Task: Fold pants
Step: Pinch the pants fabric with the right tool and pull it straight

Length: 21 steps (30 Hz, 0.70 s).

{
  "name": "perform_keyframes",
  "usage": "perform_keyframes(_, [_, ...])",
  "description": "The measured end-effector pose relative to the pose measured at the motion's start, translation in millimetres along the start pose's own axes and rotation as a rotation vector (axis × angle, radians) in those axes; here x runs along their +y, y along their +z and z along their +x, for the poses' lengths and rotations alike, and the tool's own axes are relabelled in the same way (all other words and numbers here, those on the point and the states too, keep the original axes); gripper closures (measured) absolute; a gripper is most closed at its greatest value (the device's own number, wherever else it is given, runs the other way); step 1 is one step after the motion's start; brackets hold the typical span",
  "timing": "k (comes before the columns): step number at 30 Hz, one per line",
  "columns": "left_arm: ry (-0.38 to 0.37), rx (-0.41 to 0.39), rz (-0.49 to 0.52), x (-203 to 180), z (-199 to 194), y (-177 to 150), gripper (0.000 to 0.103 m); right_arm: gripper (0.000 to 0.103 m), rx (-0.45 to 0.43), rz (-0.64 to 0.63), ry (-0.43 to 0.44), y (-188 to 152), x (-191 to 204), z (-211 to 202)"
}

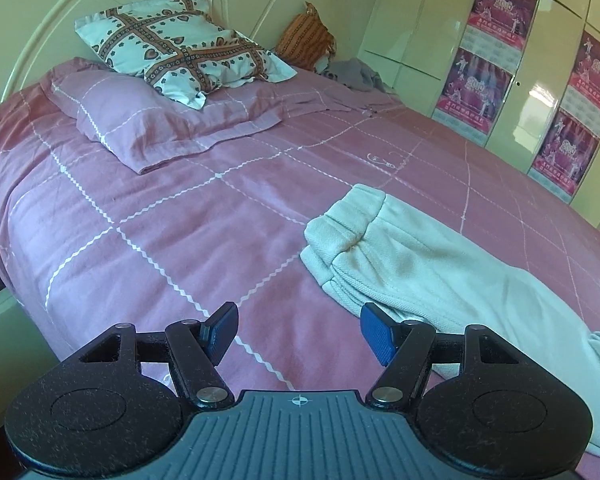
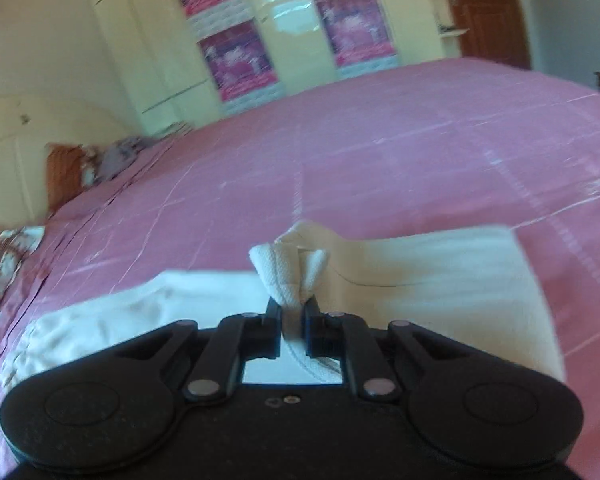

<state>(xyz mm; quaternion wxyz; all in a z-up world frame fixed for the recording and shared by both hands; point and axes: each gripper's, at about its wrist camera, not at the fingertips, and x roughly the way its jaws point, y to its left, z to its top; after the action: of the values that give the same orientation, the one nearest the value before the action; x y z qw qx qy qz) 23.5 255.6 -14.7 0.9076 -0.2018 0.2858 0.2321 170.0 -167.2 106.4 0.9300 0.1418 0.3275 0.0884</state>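
Note:
Pale cream pants [image 1: 440,272] lie on the pink checked bedspread [image 1: 180,220], their gathered waistband end toward the middle of the bed in the left wrist view. My left gripper [image 1: 298,334] hovers low over the spread just left of the pants, open, with nothing between its blue pads. In the right wrist view, blurred by motion, my right gripper [image 2: 293,326] is shut on a bunched fold of the pants [image 2: 420,280], which rises from the jaws. The rest of the cloth spreads flat beneath it on both sides.
Two pillows, one pink [image 1: 160,120] and one white patterned [image 1: 180,52], lie at the curved headboard. An orange cushion [image 1: 308,40] and grey cloth [image 1: 356,74] sit in the far corner. Glossy wardrobe doors with posters [image 1: 496,52] line the far side. A brown door [image 2: 488,12] stands beyond.

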Motion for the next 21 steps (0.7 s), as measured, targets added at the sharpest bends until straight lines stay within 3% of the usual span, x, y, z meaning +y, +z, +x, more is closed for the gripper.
perform_keyframes(2, [0.0, -0.005, 0.002, 2, -1, 0, 0.035, 0.093, 0.099, -0.075, 0.056, -24, 34, 24])
perform_keyframes(4, [-0.002, -0.011, 0.0, 4, -3, 0, 0.035, 0.092, 0.142, -0.12, 0.086, -43, 54, 33])
perform_keyframes(6, [-0.007, -0.014, -0.009, 7, -4, 0, 0.035, 0.092, 0.112, -0.19, 0.04, -54, 70, 27])
perform_keyframes(10, [-0.025, -0.007, -0.029, 7, -1, 0, 0.035, 0.092, 0.082, -0.222, 0.055, -51, 75, 13])
perform_keyframes(15, [-0.02, -0.014, 0.015, -3, -2, -1, 0.035, 0.092, 0.093, -0.33, 0.041, -60, 90, 12])
perform_keyframes(21, [-0.006, -0.021, 0.013, 0, -5, 0, 0.035, 0.09, 0.111, -0.317, 0.024, -69, 96, 25])
